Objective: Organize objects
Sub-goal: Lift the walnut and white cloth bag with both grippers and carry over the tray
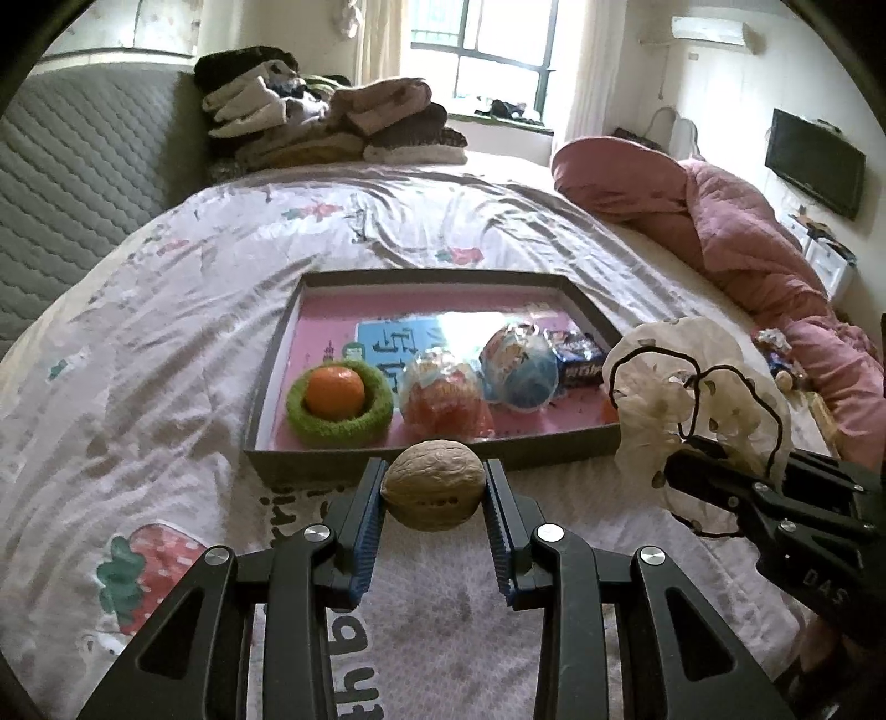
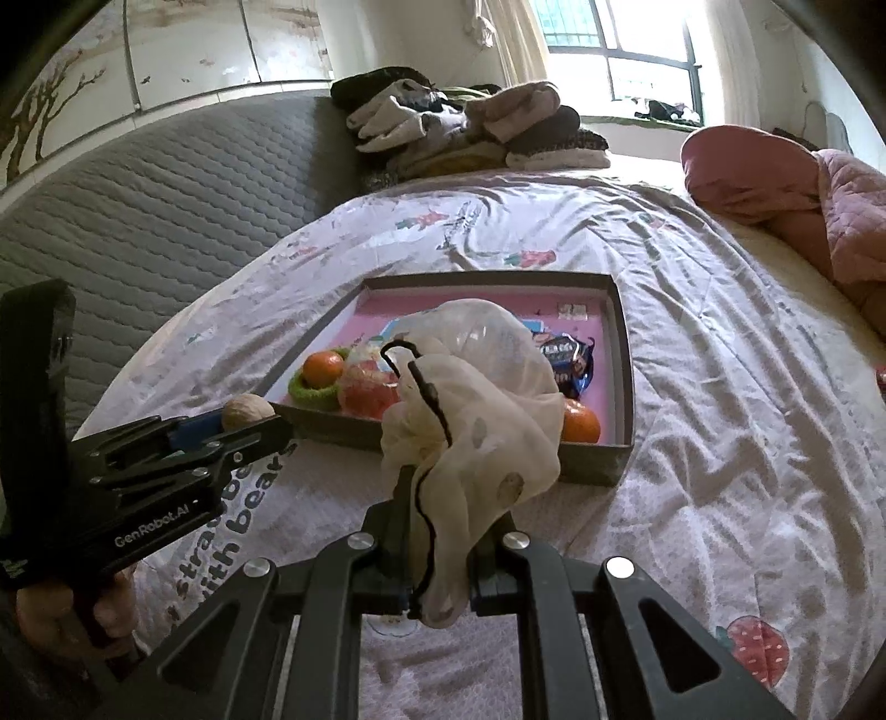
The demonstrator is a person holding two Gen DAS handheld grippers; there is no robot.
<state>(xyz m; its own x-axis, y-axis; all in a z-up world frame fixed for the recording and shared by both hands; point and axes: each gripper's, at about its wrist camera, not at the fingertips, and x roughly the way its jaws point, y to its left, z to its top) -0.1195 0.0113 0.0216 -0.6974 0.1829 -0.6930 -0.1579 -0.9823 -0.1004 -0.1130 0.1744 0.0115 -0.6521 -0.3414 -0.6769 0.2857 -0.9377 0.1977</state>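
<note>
We get two wrist fisheyes, each looking forward and down along its tool, close above the bed [image 1: 166,343]. Both face the window [image 2: 626,33] and share the tray [image 1: 443,450], left view from left, right from right.

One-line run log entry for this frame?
left gripper: shut on walnut | right gripper: shut on cloth bag | tray: oranges, snacks inside

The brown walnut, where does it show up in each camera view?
Left wrist view: brown walnut sits bottom centre, clamped between the left tongs.
Right wrist view: it appears at middle left, near the box's corner.
Shared landmark: the shallow grey cardboard box with pink floor.
</note>
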